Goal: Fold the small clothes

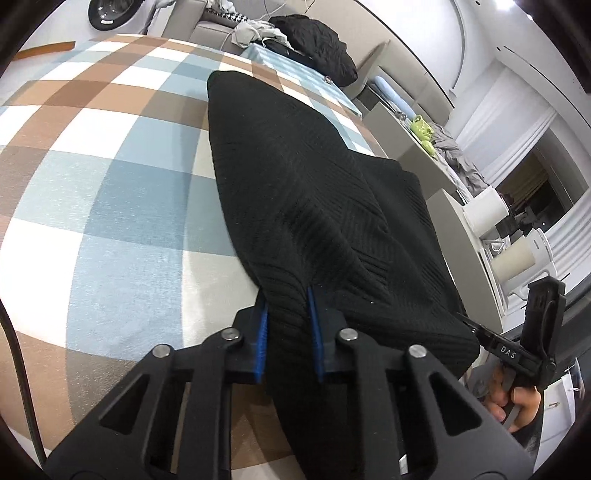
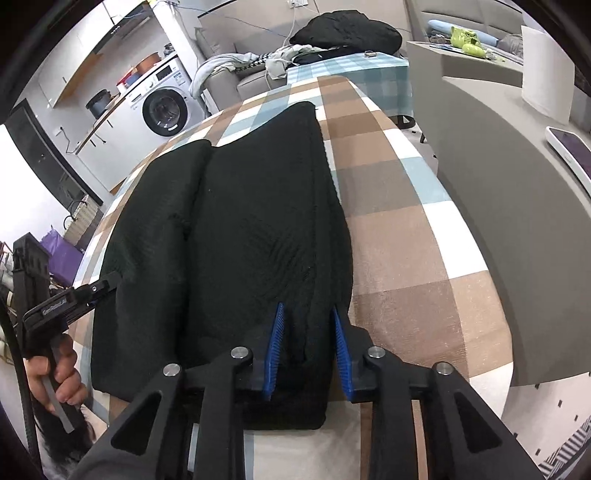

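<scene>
A black ribbed knit garment (image 1: 295,192) lies lengthwise on the checked tablecloth (image 1: 110,184), with one side folded over itself. My left gripper (image 1: 287,291) is shut on the near edge, and the knit rises from the blue pads in a tented ridge. In the right wrist view the same garment (image 2: 258,206) lies flat in two long panels. My right gripper (image 2: 307,306) straddles its near right corner with the jaws apart; the cloth rests between the pads and is not pinched. The left gripper's tip (image 2: 107,280) meets the cloth at the left edge, a hand below it.
The checked table (image 2: 388,221) runs away from me. A grey counter (image 2: 480,184) borders it on the right, bearing a phone (image 2: 569,151) and a white roll (image 2: 546,74). A pile of dark clothes (image 2: 347,31) sits at the far end, a washing machine (image 2: 162,110) at back left.
</scene>
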Action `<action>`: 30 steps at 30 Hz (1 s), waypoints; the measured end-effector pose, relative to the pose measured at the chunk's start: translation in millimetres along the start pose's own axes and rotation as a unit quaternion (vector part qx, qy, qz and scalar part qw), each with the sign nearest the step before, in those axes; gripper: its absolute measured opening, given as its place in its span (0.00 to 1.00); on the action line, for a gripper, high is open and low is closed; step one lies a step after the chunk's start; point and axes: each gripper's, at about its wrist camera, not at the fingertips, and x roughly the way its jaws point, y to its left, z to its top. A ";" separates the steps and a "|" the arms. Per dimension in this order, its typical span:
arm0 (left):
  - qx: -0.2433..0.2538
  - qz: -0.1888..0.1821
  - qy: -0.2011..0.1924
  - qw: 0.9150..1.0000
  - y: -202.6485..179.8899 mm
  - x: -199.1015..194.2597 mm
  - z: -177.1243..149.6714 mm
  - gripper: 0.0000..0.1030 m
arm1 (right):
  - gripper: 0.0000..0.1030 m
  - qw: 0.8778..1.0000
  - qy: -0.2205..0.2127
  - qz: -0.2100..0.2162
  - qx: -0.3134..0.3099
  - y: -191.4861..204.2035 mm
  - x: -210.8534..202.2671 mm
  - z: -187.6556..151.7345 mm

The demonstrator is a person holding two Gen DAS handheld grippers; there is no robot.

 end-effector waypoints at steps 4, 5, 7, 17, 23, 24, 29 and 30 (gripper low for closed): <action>0.004 0.015 -0.012 1.000 8.3 -13.8 -1.4 0.13 | 0.19 1.000 0.009 0.018 -0.005 11.0 3.7 -4.1; 0.004 0.020 -0.015 1.000 11.7 -18.9 -1.5 0.13 | 0.19 0.999 0.014 0.027 -0.009 18.1 4.8 -7.0; 0.008 0.038 -0.022 0.999 23.1 -33.9 -4.4 0.13 | 0.19 0.998 0.027 0.048 -0.018 30.0 7.3 -11.6; 0.005 0.057 -0.037 0.998 51.4 -77.4 -5.4 0.46 | 0.33 0.991 0.018 0.043 -0.122 71.2 -14.4 35.7; 0.005 0.053 -0.046 0.998 55.0 -91.5 -5.3 0.51 | 0.33 0.983 0.052 0.136 -0.114 130.6 55.0 85.0; 0.008 0.054 -0.047 0.997 52.5 -92.5 -7.1 0.51 | 0.33 0.980 0.064 0.148 -0.114 138.5 68.7 87.9; 0.021 0.055 -0.049 0.997 45.1 -96.5 -9.4 0.51 | 0.24 0.972 0.116 0.177 -0.099 165.7 132.1 98.0; 0.023 0.056 -0.051 0.997 43.1 -96.5 -9.8 0.51 | 0.21 0.972 0.107 0.180 -0.106 169.0 131.5 99.4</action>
